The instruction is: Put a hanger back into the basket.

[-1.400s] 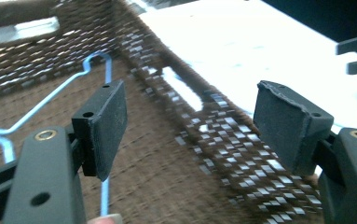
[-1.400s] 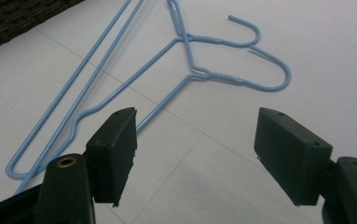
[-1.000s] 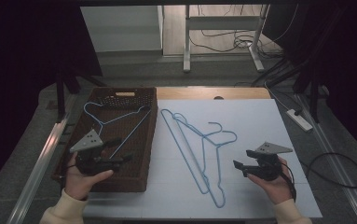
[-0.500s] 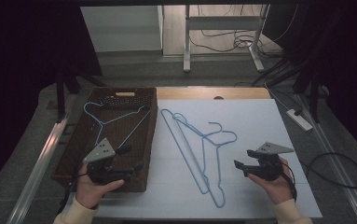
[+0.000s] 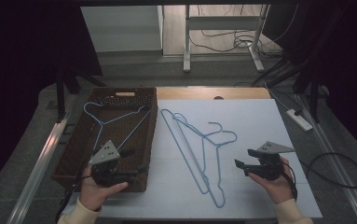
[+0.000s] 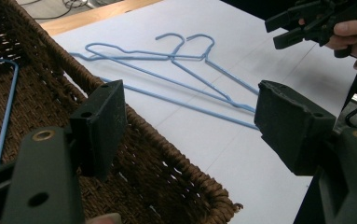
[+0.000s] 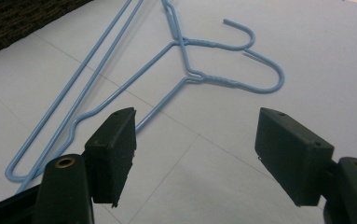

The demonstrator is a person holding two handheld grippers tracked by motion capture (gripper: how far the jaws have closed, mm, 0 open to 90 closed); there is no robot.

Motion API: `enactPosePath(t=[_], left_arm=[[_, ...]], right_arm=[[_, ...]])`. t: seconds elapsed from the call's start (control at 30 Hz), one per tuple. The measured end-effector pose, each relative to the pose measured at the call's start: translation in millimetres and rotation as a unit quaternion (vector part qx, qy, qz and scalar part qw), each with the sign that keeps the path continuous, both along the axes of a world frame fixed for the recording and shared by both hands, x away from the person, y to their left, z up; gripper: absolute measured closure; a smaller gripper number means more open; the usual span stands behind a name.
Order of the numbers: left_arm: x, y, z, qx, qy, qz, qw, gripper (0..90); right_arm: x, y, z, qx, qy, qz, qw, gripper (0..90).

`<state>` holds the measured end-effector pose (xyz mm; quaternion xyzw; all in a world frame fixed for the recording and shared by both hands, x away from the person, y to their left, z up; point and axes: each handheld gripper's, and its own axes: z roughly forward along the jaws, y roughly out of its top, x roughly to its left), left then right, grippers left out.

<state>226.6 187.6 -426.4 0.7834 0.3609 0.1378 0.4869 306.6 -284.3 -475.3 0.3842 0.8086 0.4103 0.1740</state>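
One blue wire hanger (image 5: 115,122) already lies in your wicker basket (image 5: 73,156); two more hangers (image 5: 199,149) lie overlapped on the white table sheet (image 5: 260,126). Your left gripper (image 5: 132,163) and right gripper (image 5: 242,158) are both spread wide and empty, so likely two remain.

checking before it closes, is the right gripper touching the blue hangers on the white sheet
Apart. The right gripper view shows the right gripper open above bare sheet, short of the hangers.

The scene is lit dimly and evenly, and darkness is seen at both sides. In the gripper views, the near jaws are slightly blurred.
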Motion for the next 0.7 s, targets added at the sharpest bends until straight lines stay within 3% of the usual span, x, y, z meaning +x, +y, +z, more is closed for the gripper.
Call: enactPosePath(t=[0.43,0.7], left_arm=[[-2.2,-3.7,-1.1,-0.001,0.006,-0.008,1.0,25.7],[-3.3,-7.0,-1.6,0.0,0.007,-0.012,0.9999,25.7]], right_arm=[[2.6,11.7,1.1,-0.015,0.001,0.007,0.9999,29.8],[4.5,12.6,2.6,-0.018,0.005,-0.002,0.9998,30.2]])
